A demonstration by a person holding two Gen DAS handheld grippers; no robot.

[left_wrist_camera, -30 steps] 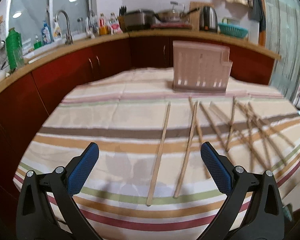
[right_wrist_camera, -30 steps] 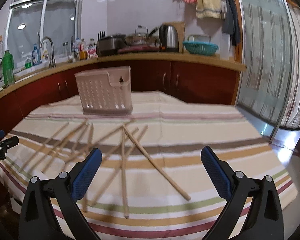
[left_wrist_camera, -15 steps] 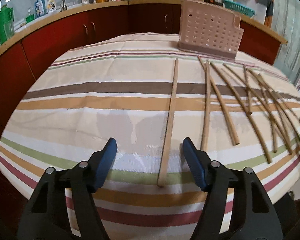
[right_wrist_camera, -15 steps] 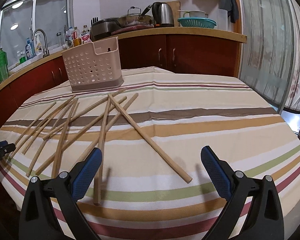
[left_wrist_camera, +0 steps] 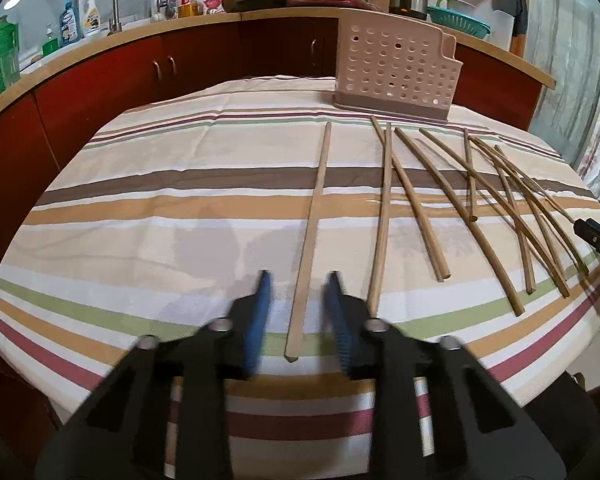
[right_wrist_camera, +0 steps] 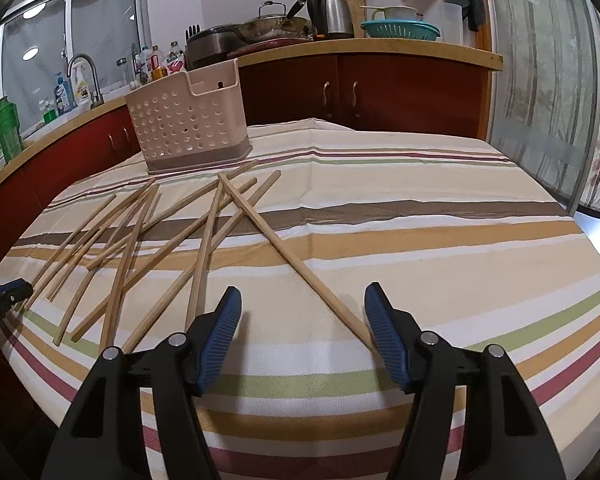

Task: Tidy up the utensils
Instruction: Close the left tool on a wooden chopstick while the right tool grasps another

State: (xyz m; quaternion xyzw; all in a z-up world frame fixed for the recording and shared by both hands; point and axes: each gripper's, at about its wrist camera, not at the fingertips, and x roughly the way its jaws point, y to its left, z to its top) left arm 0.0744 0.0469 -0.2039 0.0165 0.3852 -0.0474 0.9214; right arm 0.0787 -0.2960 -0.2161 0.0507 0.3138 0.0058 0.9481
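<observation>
striped tablecloth [left_wrist_camera: 180, 208]: only left view shows jaws straddling chopstick [left_wrist_camera: 312, 220].

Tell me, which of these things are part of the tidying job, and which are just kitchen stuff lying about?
Part of the job:
wooden chopsticks scattered on the striped tablecloth
perforated pink utensil holder
left gripper, jaws either side of one chopstick
right gripper, open

Just lying about:
kettle
wok
teal colander
green bottle
tap

The left gripper [left_wrist_camera: 296, 280] has dropped toward the striped cloth and narrowed around the near end of the leftmost chopstick [left_wrist_camera: 312, 228] (pads not touching it). The right gripper [right_wrist_camera: 303, 296] has lowered and narrowed over the rightmost chopstick [right_wrist_camera: 288, 256].
</observation>
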